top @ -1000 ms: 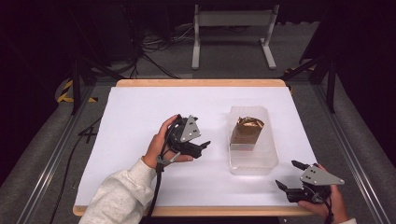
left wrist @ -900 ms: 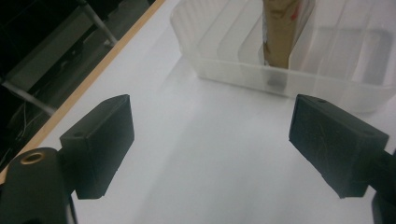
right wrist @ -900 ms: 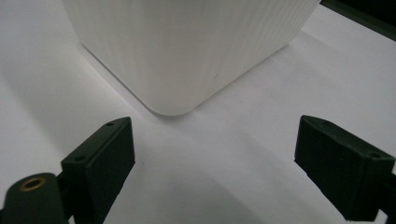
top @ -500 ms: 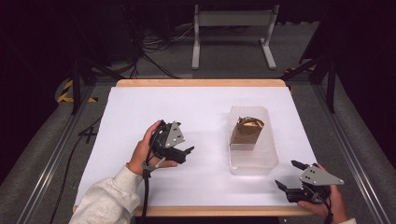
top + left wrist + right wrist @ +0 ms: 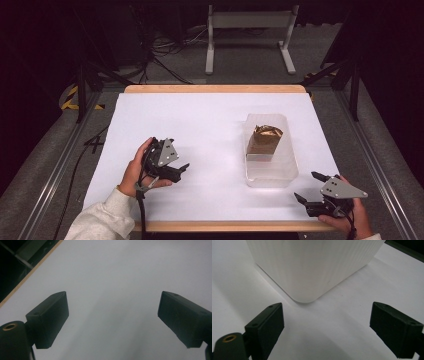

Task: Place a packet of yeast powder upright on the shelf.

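- clear tub (image 5: 270, 150) with the brown paper bag (image 5: 264, 140) standing in it sits toward the tabletop (image 5: 200, 115)'s right edge, long axis running near edge to far edge.
- your right claw (image 5: 309, 186) at the near right corner is much nearer, tub corner (image 5: 307, 293) just ahead, jaws wide, empty.
- left claw (image 5: 181, 170) near the left edge, jaws wide after opening, empty.
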